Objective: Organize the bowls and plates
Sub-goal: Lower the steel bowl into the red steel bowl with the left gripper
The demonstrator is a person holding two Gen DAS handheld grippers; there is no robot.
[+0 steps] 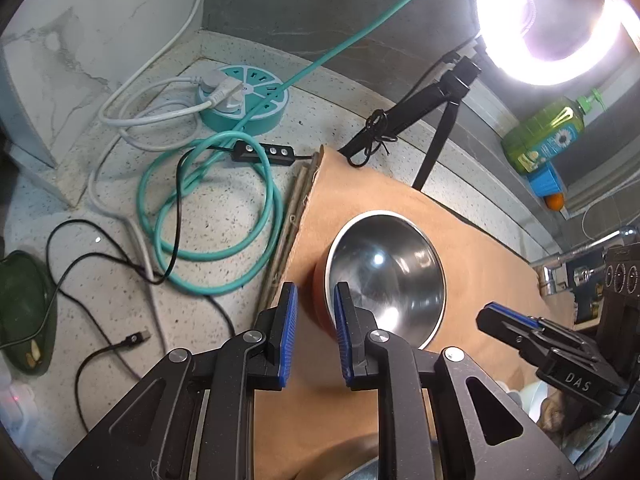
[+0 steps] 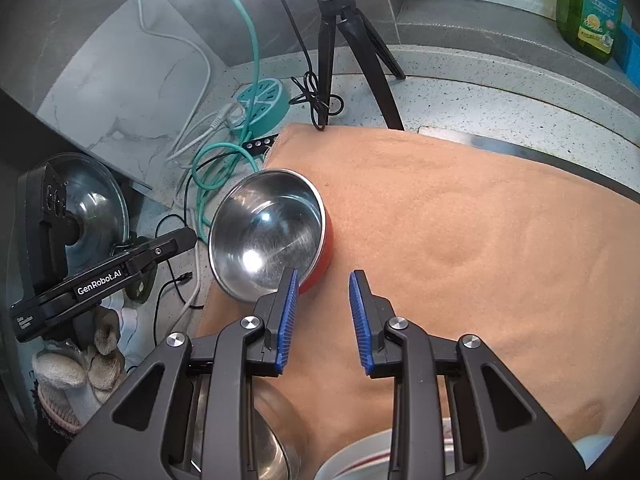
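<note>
Steel-lined, the red bowl [image 2: 269, 236] sits alone on the left of the orange cloth [image 2: 460, 220], so you look between placements: your left gripper [image 1: 316, 332] nearly shut, right gripper [image 2: 323, 316] slightly parted, both empty, next fetching near dishes.

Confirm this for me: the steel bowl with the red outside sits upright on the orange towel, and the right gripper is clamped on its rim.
Wrong on the grip. The right wrist view shows the right gripper with its jaws apart and only orange towel between them; the steel bowl lies just to their left, unclamped. The rest holds: it sits upright on the towel, red outside.
</note>
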